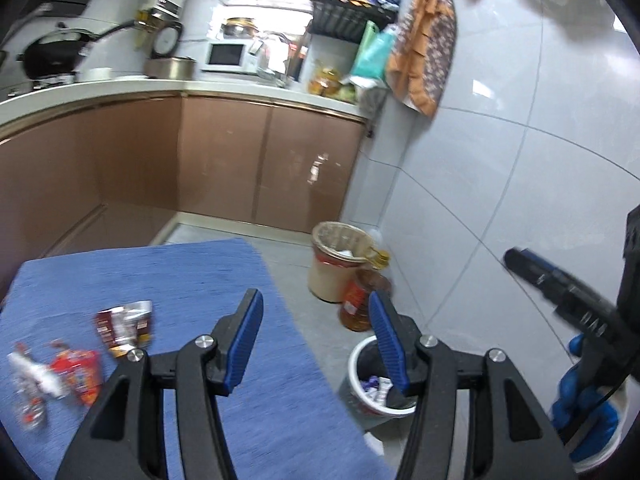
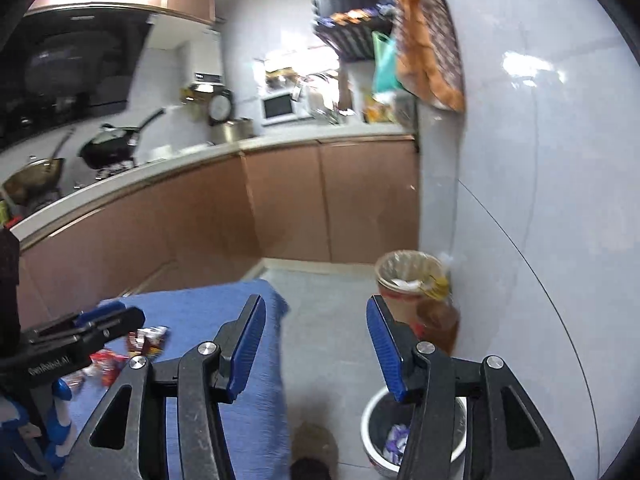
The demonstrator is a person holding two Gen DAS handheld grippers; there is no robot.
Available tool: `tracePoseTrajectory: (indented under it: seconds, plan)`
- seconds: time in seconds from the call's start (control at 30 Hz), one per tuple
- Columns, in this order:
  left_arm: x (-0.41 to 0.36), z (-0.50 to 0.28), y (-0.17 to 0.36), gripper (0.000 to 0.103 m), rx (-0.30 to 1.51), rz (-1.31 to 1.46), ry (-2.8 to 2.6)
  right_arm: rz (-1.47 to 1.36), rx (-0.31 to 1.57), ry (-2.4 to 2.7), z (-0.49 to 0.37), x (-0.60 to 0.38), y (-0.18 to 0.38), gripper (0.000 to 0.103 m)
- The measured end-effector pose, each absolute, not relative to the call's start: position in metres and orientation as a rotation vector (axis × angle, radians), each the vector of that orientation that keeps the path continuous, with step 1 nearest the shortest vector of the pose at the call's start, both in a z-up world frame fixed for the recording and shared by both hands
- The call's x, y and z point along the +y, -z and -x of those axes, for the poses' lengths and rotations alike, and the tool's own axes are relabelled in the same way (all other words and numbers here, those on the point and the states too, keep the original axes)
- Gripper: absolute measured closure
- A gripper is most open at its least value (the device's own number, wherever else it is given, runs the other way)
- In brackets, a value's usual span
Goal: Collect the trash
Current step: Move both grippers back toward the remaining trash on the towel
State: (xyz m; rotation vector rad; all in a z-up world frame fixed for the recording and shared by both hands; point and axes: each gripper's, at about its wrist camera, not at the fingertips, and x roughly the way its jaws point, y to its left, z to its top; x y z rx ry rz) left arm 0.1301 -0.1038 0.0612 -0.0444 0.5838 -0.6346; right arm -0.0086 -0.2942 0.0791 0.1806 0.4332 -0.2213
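Observation:
Snack wrappers lie on a blue cloth-covered table point(image 1: 168, 276): a brown and silver wrapper point(image 1: 126, 326), a red wrapper point(image 1: 78, 372) and a crumpled white and red one point(image 1: 30, 392). A small white trash bin point(image 1: 380, 386) with wrappers inside stands on the floor to the table's right. My left gripper point(image 1: 316, 344) is open and empty above the table's right edge. My right gripper point(image 2: 316, 348) is open and empty above the floor, over the white bin point(image 2: 412, 436). The wrappers also show in the right wrist view point(image 2: 146, 340), partly behind the left gripper's body.
A taller lined bin point(image 1: 340, 260) and an oil bottle point(image 1: 362, 300) stand by the tiled wall. Brown cabinets point(image 1: 260, 168) run along the back under a cluttered counter. The right gripper's body point(image 1: 568, 292) and a blue-gloved hand point(image 1: 580, 396) are at right.

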Motion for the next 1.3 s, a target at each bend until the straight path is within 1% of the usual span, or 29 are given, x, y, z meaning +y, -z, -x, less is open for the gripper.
tracePoseTrajectory:
  seconds: [0.23,0.5,0.7,0.8,1.03,1.3]
  plan:
    - [-0.026,-0.12,-0.053,0.05,0.573,0.067,0.499,-0.17,0.411,0.083,0.006,-0.249,-0.102,0.052]
    - [0.072,-0.132,-0.019,0.05,0.626,0.143,0.358,-0.17,0.433,-0.04,-0.017,-0.211,-0.11,0.052]
    - [0.14,-0.148,0.014,0.05,0.687,0.206,0.239,-0.165,0.486,-0.113,-0.051,-0.188,-0.098,0.052]
    - [0.167,-0.162,0.032,0.05,0.734,0.29,0.223,-0.181,0.522,-0.168,-0.068,-0.179,-0.083,0.052]
    - [0.188,-0.203,0.064,0.05,0.826,0.465,0.231,-0.178,0.627,-0.319,-0.115,-0.143,-0.045,0.052]
    - [0.186,-0.247,0.101,0.05,0.959,0.544,0.137,-0.151,0.763,-0.457,-0.154,-0.104,0.007,0.052]
